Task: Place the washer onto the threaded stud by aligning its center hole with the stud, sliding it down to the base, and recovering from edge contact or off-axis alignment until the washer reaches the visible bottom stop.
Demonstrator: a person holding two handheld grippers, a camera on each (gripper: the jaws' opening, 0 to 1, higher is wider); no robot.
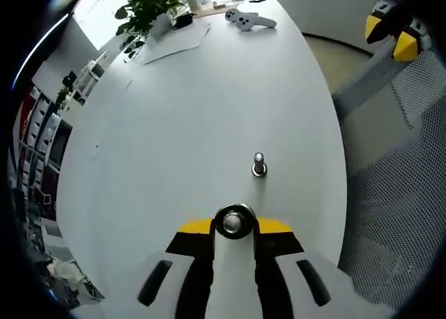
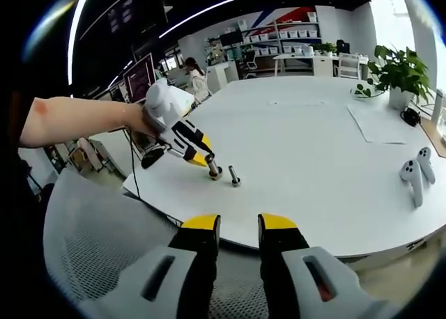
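Left hand-held gripper (image 1: 235, 225), jaws drawn together, is pinching the washer (image 1: 233, 222) at its yellow tips, washer face toward the camera. It is hovering just short of the threaded stud (image 1: 258, 164), which is standing upright on the white counter (image 1: 174, 138); washer and stud are apart, not yet aligned. Beyond the stud, at the counter's far end, are lying two white controllers (image 1: 249, 19), a sheet of paper (image 1: 174, 44) and a potted plant (image 1: 150, 9).

In the right gripper view, right hand-held gripper (image 2: 238, 225) is hanging off the counter's near edge above a mesh chair (image 2: 97, 242), jaws a narrow gap apart, gripping nothing. Past it, a person's hand (image 2: 139, 120) is carrying the left hand-held gripper (image 2: 211, 170) beside the stud (image 2: 235, 176).
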